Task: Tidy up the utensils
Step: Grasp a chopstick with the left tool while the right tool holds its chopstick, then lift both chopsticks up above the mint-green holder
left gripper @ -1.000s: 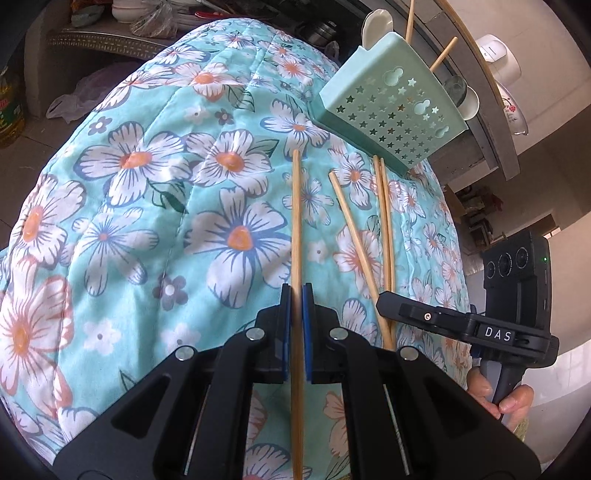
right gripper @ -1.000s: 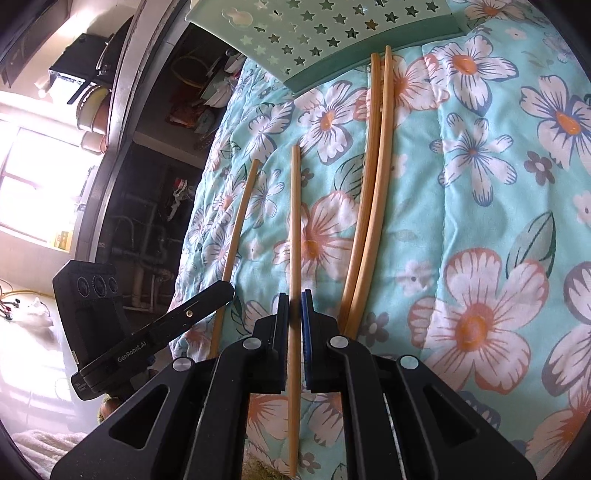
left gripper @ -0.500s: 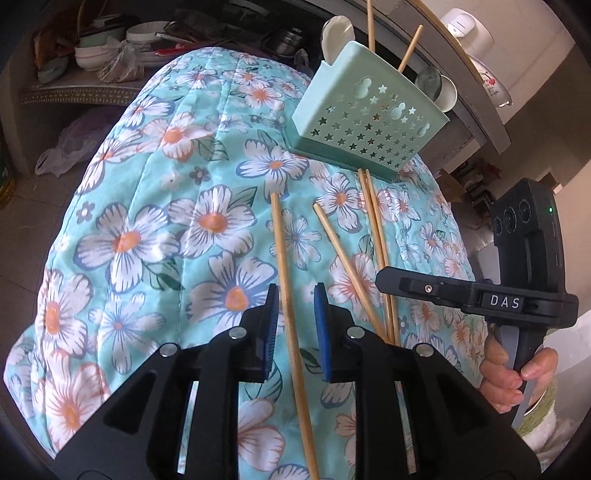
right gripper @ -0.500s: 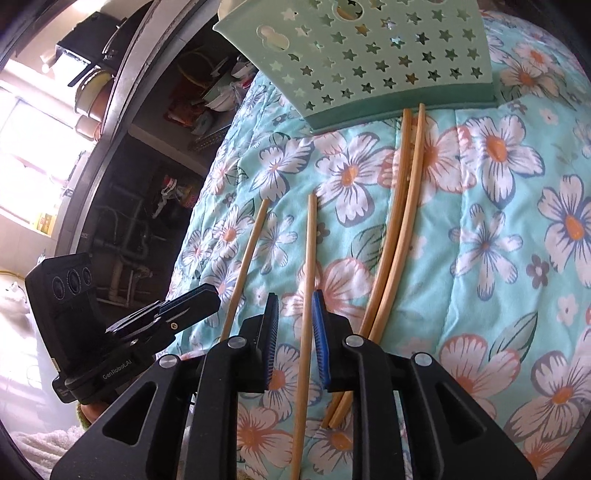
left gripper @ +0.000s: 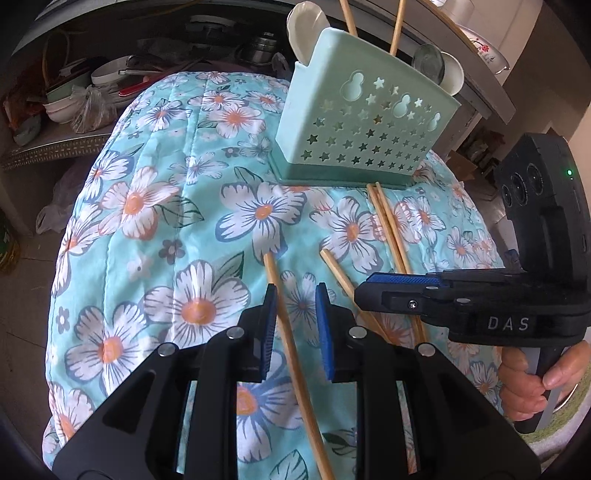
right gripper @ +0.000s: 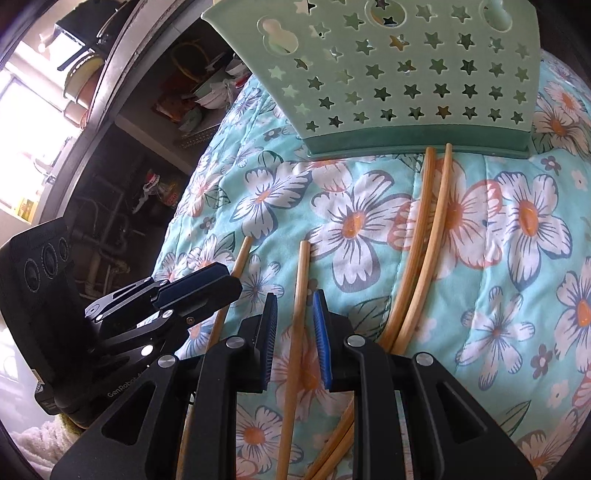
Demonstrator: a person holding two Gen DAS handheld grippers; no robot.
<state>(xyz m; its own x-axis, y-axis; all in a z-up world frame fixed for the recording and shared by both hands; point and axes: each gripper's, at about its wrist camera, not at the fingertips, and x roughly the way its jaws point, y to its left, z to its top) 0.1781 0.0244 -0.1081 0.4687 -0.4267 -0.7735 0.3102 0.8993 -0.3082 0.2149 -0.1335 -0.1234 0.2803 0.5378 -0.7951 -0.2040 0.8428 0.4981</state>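
Note:
A mint-green utensil holder (left gripper: 362, 122) with star holes stands on the flowered quilt (left gripper: 155, 229), with chopsticks (left gripper: 397, 26) and white spoons (left gripper: 306, 29) in it. My left gripper (left gripper: 295, 295) is open over one bamboo chopstick (left gripper: 284, 332), which lies on the quilt between the jaws, unpressed. My right gripper (right gripper: 295, 299) is open too, with another chopstick (right gripper: 301, 273) lying loose between its pads. The right gripper (left gripper: 364, 291) hovers just right of the left one, and the left gripper (right gripper: 221, 277) shows in the right wrist view. A pair of chopsticks (right gripper: 424, 229) lies with its far ends against the holder (right gripper: 399, 74).
Behind the quilt, dark shelves (left gripper: 74, 140) hold bowls, pans and plastic bags. A person's hand (left gripper: 535, 380) grips the right gripper's handle. The quilt drops off at its left edge (left gripper: 62, 266). A counter with crockery (left gripper: 480, 44) runs at the far right.
Both grippers have opened and let go of their chopsticks, which now lie loose on the quilt. Both have moved forward toward the holder, which looks larger and nearer.

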